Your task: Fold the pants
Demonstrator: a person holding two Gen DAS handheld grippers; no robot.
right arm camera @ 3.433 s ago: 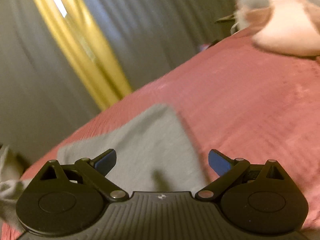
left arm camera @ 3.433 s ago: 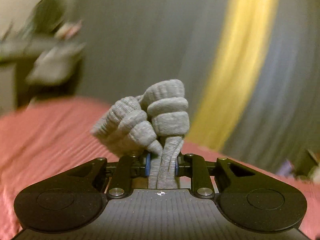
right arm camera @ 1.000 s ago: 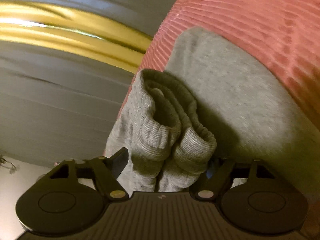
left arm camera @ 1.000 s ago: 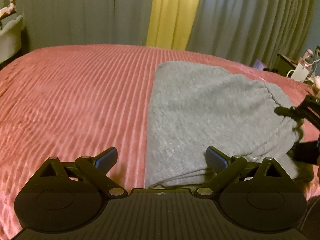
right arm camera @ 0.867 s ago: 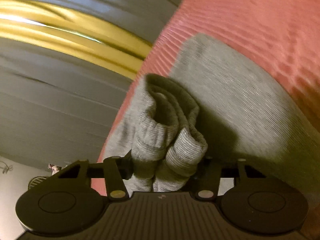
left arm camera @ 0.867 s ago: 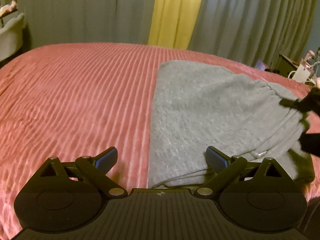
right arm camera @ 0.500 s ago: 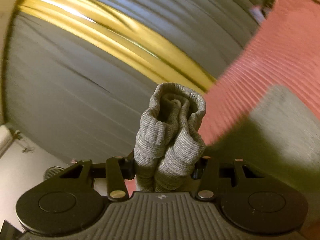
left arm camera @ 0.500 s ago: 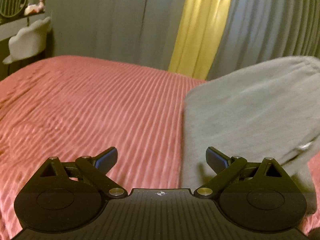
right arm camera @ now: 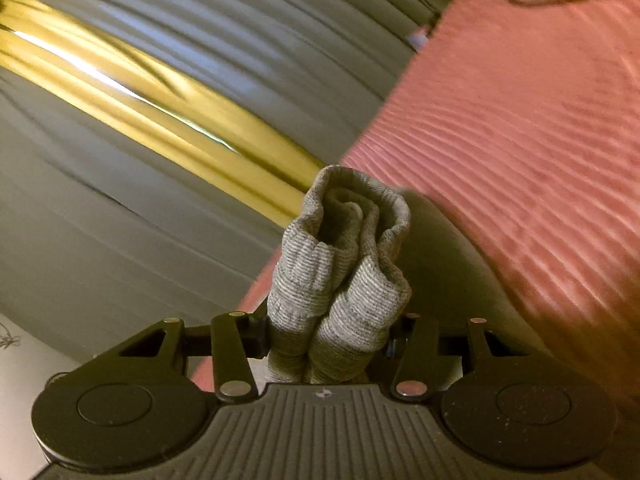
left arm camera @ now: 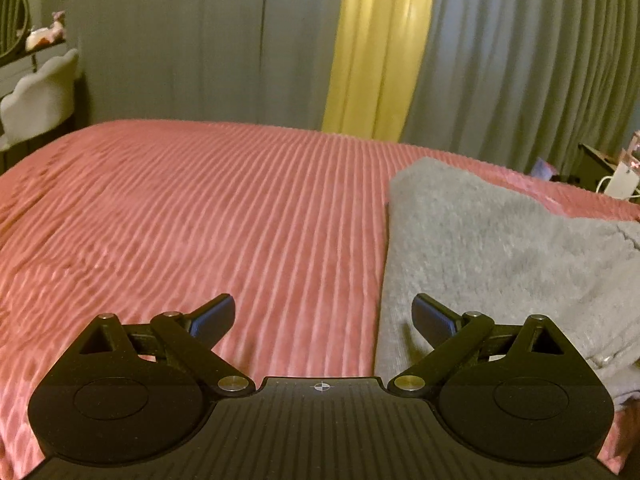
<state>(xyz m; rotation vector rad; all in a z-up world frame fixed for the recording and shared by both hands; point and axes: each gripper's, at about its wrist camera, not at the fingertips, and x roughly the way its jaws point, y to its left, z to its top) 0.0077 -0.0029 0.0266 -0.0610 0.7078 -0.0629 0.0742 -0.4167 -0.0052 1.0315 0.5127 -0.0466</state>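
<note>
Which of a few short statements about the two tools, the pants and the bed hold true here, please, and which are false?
1. The right tool grips the bunched ribbed cuffs of the grey pants. True.
2. The left tool is clamped on the pants. False: its jaws stand wide apart with nothing between them; the edge of the pants lies below its right finger.
3. The bedspread is blue and smooth. False: it is pink-red and ribbed.
4. A yellow curtain hangs between grey ones behind the bed. True.
5. The pants cover the whole bed. False: in the left wrist view they lie only on the right side.
</note>
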